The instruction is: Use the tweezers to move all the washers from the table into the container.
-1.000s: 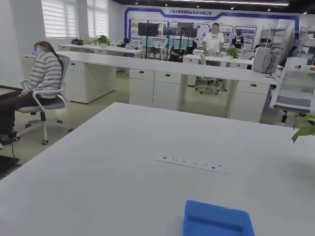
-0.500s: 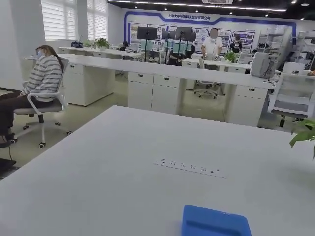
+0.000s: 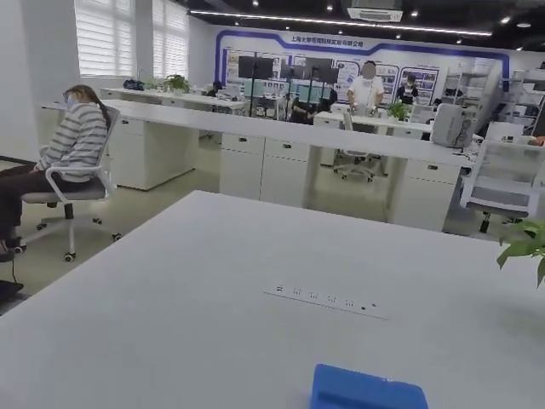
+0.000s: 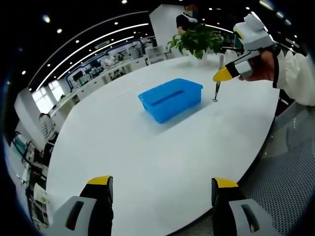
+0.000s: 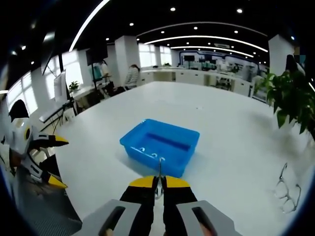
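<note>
Right gripper [image 5: 159, 183] pressed together, pinching the tweezers [image 5: 159, 169]. The tweezers' long axis runs straight out from its jaws, tips pointing at the blue container [image 5: 160, 145] just ahead. In the left gripper view they stand near upright, tips down toward the tabletop [image 4: 123, 157]. Left gripper [image 4: 162, 182] spread, holding nothing. Washers [image 5: 154, 156] lie inside the container.

Grey right gripper [image 5: 158, 184], black yellow-tipped fingers [image 5: 142, 196]; white sleeve [image 4: 295, 69].
</note>
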